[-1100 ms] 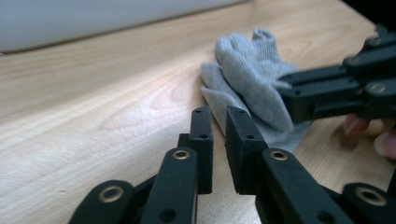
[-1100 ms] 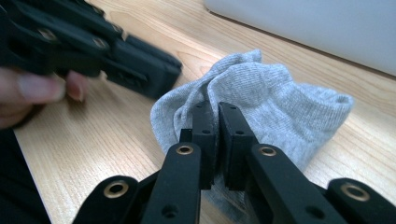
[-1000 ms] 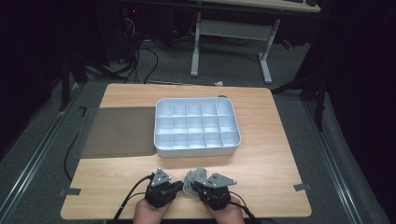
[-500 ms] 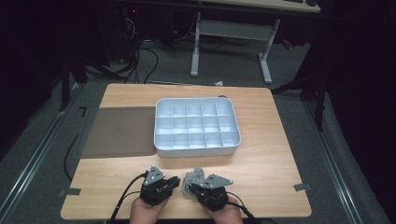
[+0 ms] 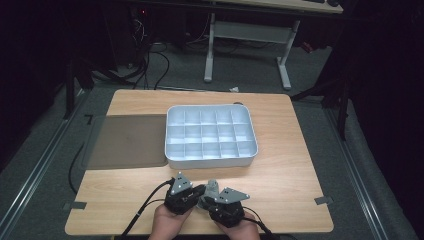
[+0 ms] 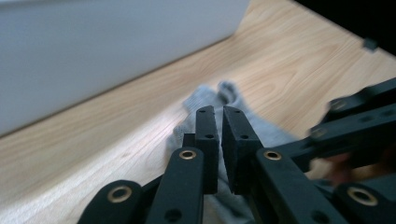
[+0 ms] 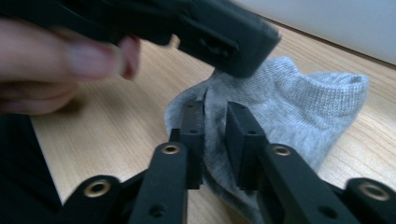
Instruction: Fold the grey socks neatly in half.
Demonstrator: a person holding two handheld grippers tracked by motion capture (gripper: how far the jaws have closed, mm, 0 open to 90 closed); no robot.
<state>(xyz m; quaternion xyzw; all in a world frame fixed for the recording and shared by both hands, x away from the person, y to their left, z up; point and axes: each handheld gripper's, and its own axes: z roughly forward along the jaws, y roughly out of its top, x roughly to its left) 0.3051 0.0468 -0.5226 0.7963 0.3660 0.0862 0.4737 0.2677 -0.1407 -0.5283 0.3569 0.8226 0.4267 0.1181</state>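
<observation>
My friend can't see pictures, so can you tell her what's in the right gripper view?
A grey sock lies on a wooden table, pinched between the two black jaws of the right gripper rising from the bottom. The left gripper pinches the sock's top from above, with blurry fingers at the left and a white tray behind.

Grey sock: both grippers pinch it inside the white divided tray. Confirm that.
Not inside the tray. The grey sock lies on the wooden table in front of the white divided tray, as the high view shows. Both grippers do pinch it.
</observation>
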